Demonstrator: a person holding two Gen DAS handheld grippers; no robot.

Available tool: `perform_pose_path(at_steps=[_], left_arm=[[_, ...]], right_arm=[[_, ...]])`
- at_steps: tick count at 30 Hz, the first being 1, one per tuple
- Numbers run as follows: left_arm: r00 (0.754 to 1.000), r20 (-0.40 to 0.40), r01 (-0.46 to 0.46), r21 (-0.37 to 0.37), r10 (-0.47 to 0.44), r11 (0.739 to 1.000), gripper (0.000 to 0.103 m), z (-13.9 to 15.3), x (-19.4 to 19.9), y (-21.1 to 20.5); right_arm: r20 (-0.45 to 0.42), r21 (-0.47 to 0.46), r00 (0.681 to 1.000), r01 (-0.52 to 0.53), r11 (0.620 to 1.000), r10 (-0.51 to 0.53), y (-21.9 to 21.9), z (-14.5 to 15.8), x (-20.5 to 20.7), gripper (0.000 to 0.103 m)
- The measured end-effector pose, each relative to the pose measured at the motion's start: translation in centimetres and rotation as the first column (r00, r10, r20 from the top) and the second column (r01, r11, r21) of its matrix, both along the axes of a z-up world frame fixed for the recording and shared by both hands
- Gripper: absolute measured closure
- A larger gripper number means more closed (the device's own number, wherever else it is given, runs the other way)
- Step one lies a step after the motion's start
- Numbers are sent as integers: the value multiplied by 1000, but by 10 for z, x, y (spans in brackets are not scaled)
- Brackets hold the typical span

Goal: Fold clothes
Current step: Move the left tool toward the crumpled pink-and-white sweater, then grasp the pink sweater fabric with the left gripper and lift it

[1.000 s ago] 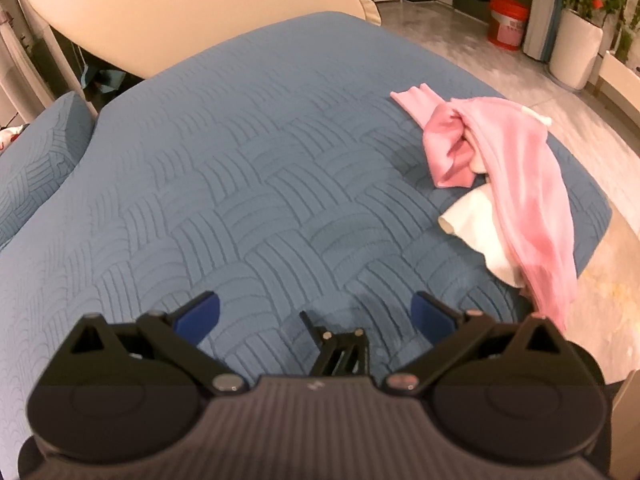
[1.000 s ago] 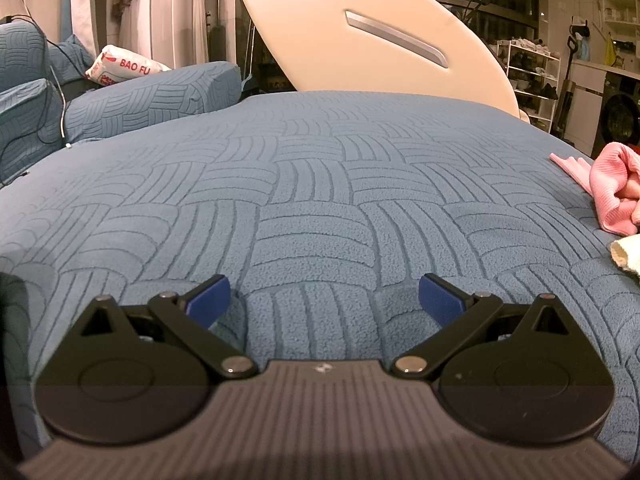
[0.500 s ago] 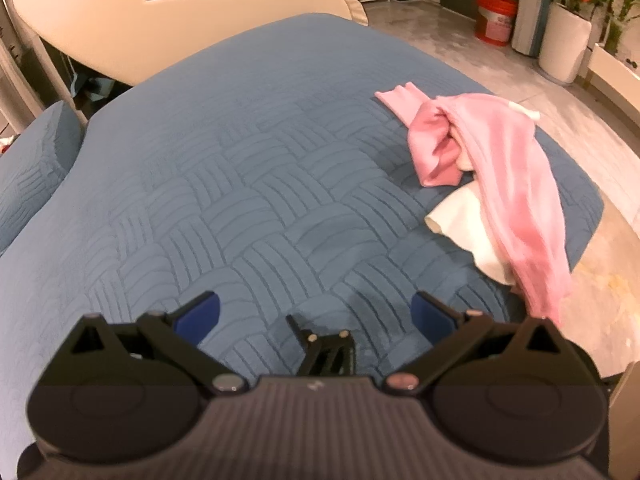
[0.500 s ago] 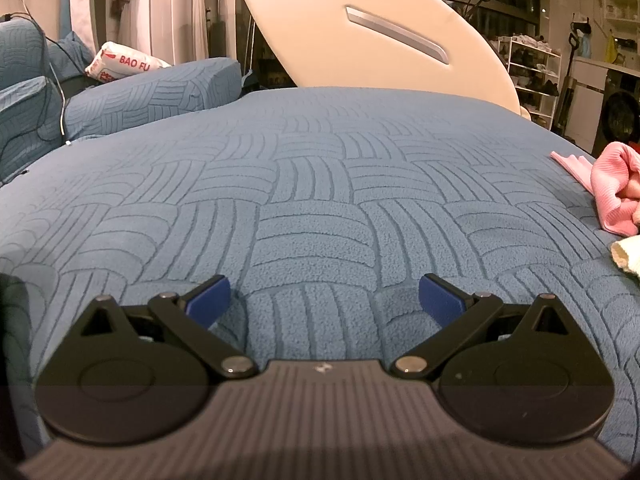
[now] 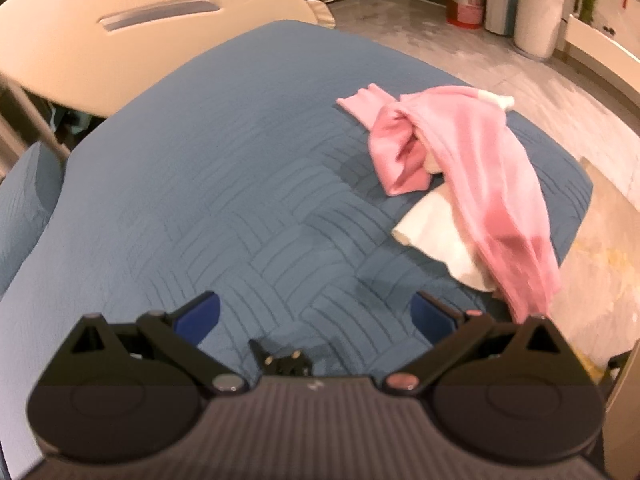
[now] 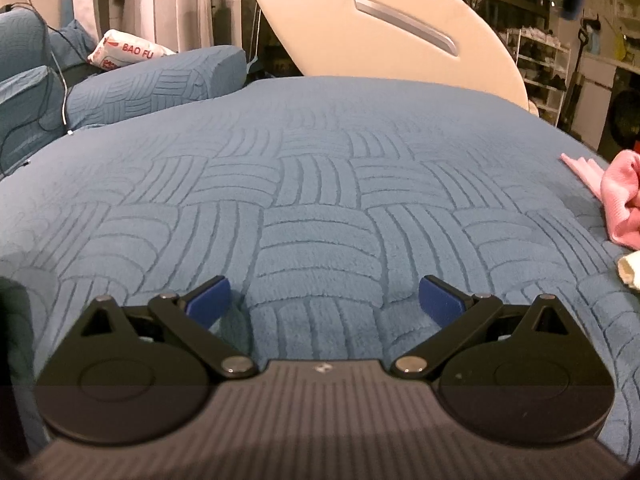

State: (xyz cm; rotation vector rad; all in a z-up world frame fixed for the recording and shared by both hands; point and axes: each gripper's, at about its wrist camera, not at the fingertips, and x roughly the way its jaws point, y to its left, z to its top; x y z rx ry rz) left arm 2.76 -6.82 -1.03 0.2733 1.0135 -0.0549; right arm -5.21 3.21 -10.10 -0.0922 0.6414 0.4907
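A crumpled pink garment with white parts lies on the right side of the blue quilted bed, draping over its right edge. My left gripper is open and empty, held high above the bed, left of the garment. My right gripper is open and empty, low over the bed's near part. In the right wrist view only the pink edge and a white corner show at far right.
A cream headboard panel stands at the bed's far end. Blue cushions and a white bag sit at left. An orange bucket and a white planter stand on the tiled floor at right.
My left gripper has shifted right and risen, so the garment sits nearer the view's centre. My right gripper has barely moved. Both stay open.
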Motion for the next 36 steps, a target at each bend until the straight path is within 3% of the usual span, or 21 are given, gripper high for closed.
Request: perform_pose_path(at_steps=[15, 36], left_arm=[[985, -55, 165, 8, -164, 986, 4, -33, 18, -76], [969, -59, 244, 74, -240, 967, 3, -46, 48, -131]], right_arm=[[-84, 22, 996, -25, 999, 26, -2, 10, 15, 0], [-161, 121, 987, 45, 992, -25, -20, 13, 29, 0]])
